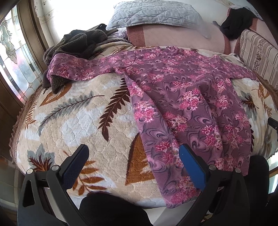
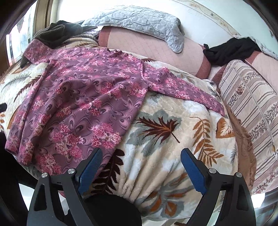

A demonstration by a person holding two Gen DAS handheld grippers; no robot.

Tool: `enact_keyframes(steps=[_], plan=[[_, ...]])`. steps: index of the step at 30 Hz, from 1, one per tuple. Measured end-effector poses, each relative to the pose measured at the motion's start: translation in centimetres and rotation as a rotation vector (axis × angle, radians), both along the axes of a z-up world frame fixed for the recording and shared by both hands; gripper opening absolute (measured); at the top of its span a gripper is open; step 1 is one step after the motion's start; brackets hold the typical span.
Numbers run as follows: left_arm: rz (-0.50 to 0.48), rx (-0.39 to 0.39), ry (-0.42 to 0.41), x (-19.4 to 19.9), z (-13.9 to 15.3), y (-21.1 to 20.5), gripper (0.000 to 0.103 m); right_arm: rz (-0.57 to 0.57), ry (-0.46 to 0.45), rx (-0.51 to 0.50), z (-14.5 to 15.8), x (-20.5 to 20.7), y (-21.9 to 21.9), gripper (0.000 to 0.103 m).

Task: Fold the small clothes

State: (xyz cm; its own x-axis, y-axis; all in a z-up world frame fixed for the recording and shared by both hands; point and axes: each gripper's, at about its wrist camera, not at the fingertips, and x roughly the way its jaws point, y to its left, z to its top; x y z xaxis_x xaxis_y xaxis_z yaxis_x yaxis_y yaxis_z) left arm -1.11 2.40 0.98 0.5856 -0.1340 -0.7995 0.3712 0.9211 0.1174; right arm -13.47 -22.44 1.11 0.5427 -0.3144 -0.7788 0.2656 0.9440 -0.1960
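A purple floral long-sleeved top [image 1: 182, 97] lies spread flat on the leaf-patterned blanket [image 1: 78, 121], hem toward me, sleeves out to both sides. My left gripper [image 1: 133, 153] is open and empty, held above the hem's left corner. The top also shows in the right wrist view [image 2: 83, 97]. My right gripper [image 2: 140, 156] is open and empty, above the blanket [image 2: 165, 130] just right of the hem's right corner.
A dark fleece garment [image 1: 76, 43] lies at the far left, under one sleeve. A grey quilted pillow [image 1: 152, 15] lies on pink bedding at the back. A black garment [image 2: 229, 50] and a striped cushion [image 2: 252, 104] lie at the right. A window is at the left.
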Motion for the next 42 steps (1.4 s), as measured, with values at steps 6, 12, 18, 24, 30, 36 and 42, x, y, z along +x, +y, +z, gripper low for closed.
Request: enact_keyframes(steps=[6, 12, 18, 24, 30, 36, 42], plan=[[-0.008, 0.009, 0.006, -0.3, 0.2, -0.7, 0.103, -0.016, -0.027, 0.018, 0.2, -0.5, -0.8, 0.092], [-0.012, 0.013, 0.013, -0.4, 0.4, -1.2, 0.103, -0.022, -0.043, 0.030, 0.3, -0.7, -1.3, 0.092], [-0.022, 0.009, 0.020, -0.4, 0.5, -2.0, 0.103, -0.021, -0.049, 0.044, 0.1, -1.0, -1.5, 0.091], [-0.043, 0.004, 0.020, -0.8, 0.7, -2.7, 0.103, -0.016, -0.036, 0.062, -0.4, -1.5, -1.6, 0.091], [-0.047, -0.002, 0.025, -0.9, 0.6, -2.9, 0.103, -0.022, -0.039, 0.069, -0.4, -2.0, -1.7, 0.091], [-0.048, -0.005, 0.029, -1.0, 0.4, -2.9, 0.103, -0.007, -0.040, 0.082, -0.4, -2.0, -1.4, 0.091], [-0.049, -0.009, 0.041, -0.9, 0.0, -2.9, 0.103, 0.013, -0.038, 0.094, -0.5, -1.8, -0.8, 0.090]])
